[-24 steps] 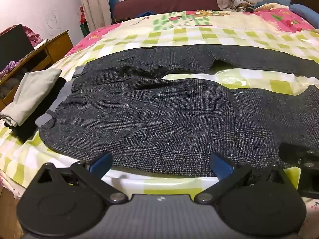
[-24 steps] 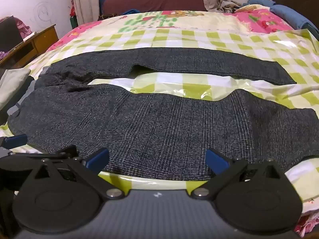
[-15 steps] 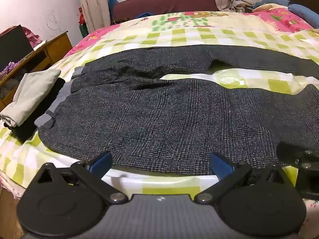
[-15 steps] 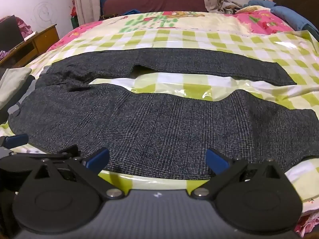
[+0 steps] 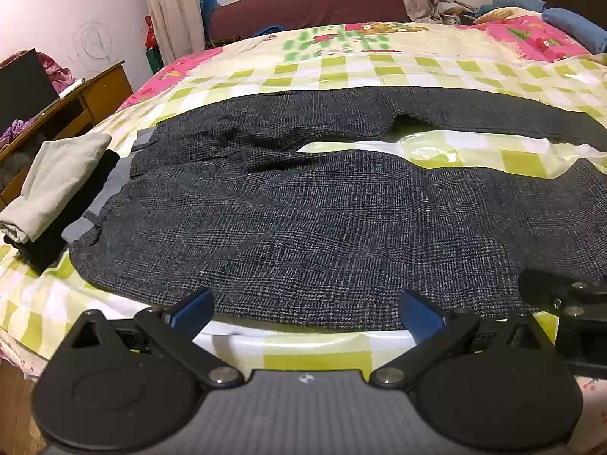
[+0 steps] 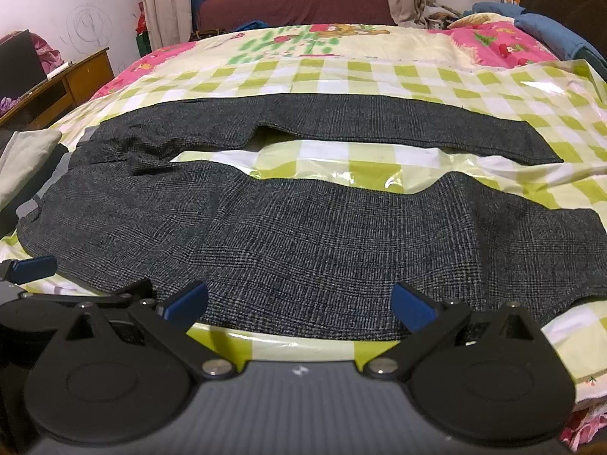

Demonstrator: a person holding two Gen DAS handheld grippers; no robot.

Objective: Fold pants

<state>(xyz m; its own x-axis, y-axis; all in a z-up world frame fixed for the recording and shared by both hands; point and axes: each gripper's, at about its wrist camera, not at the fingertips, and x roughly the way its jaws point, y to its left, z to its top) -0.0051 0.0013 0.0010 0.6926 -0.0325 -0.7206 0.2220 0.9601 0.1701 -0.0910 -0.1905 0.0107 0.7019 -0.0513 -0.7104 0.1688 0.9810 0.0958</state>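
Dark grey checked pants (image 5: 303, 220) lie flat across the bed, waistband at the left, both legs spread apart toward the right; they also show in the right wrist view (image 6: 303, 242). My left gripper (image 5: 307, 309) is open and empty, its blue fingertips (image 5: 193, 305) at the near edge of the near leg. My right gripper (image 6: 299, 303) is open and empty at the same near edge, further right. Part of the right gripper's body (image 5: 569, 303) shows at the right of the left wrist view.
A stack of folded clothes (image 5: 57, 189), beige on black, sits left of the waistband. A green checked plastic sheet (image 5: 379, 72) covers the bed. A wooden desk (image 5: 76, 102) stands at the left. Blue and pink bedding (image 6: 531, 34) lies at the far right.
Both grippers have crept slightly forward toward the near edge of the pants. The pants have not moved.
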